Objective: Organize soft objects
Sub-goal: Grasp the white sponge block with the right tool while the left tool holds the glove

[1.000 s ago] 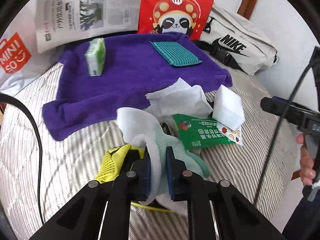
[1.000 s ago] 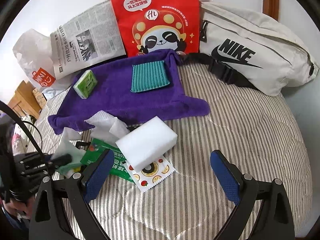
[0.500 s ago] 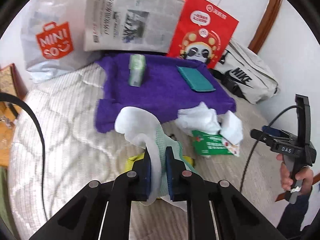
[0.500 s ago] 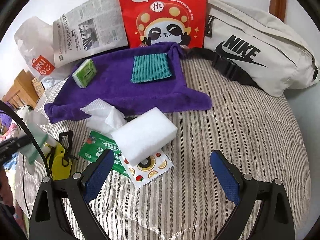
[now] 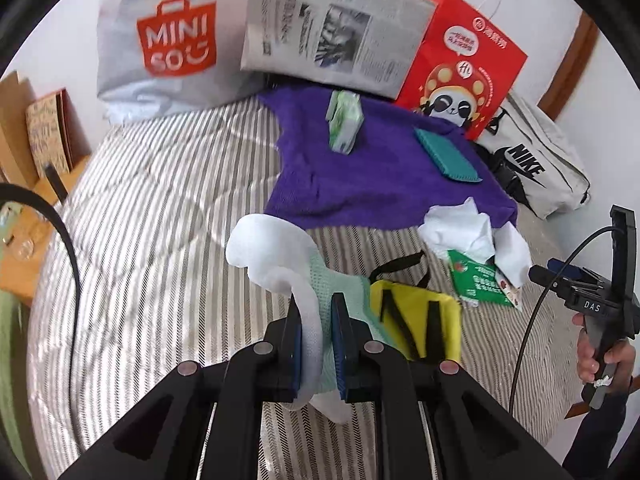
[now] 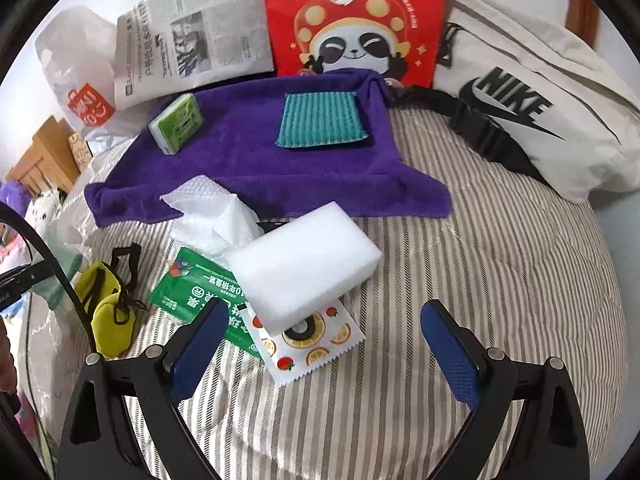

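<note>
My left gripper is shut on a soft white and mint-green cloth, held up above the striped bed; it also shows at the left edge of the right wrist view. Beside it lies a yellow pouch. My right gripper is open and hovers just over a white sponge block, which rests on a green packet and a fruit-print sachet. A crumpled white tissue lies behind them. On the purple towel sit a teal cloth and a green tissue pack.
Along the wall stand a Miniso bag, a newspaper, a red panda bag and a white Nike bag. Wooden furniture borders the bed's left side. A person's hand holds the right gripper's handle.
My left gripper has carried the white and green cloth leftward away from the pile, uncovering the yellow pouch. The right gripper has come lower and closer to the white sponge.
</note>
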A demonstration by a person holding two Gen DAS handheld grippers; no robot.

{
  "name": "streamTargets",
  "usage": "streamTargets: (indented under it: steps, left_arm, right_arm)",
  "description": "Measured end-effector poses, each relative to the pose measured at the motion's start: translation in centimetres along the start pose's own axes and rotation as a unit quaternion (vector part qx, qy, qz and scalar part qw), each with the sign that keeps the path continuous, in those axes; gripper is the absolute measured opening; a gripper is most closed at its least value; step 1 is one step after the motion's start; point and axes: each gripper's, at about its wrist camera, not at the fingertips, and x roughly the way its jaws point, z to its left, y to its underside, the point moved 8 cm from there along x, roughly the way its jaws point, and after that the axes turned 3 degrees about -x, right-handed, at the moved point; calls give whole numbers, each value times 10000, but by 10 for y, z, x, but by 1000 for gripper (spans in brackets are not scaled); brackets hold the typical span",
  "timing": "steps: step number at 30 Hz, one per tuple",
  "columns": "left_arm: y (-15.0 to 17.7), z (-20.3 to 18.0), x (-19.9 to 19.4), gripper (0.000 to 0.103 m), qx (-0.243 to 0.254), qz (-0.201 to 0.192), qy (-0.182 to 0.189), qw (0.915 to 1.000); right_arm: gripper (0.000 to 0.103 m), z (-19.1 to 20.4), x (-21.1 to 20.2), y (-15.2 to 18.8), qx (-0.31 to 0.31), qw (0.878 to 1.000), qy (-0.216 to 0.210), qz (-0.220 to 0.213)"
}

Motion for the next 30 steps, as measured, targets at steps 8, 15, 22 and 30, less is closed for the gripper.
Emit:
streamTargets:
  steps: [8, 15, 22, 30]
  left_arm:
    - [6, 2, 13, 13, -56, 112, 91, 9999]
    - [7, -1, 22, 14, -58, 185, 181, 9996]
    - [9, -1, 26, 15, -90, 223, 236, 9994]
    - [13, -5, 21, 15, -35, 225, 283, 9993]
  right_arm:
    - [96, 1, 35, -9, -376, 9992, 76, 134]
    - [96, 9, 50, -22, -422, 9990, -117, 7]
    - [58, 27, 42, -24, -571, 9973, -456, -111]
    - [66, 16, 40, -13, -188, 9984, -499, 172]
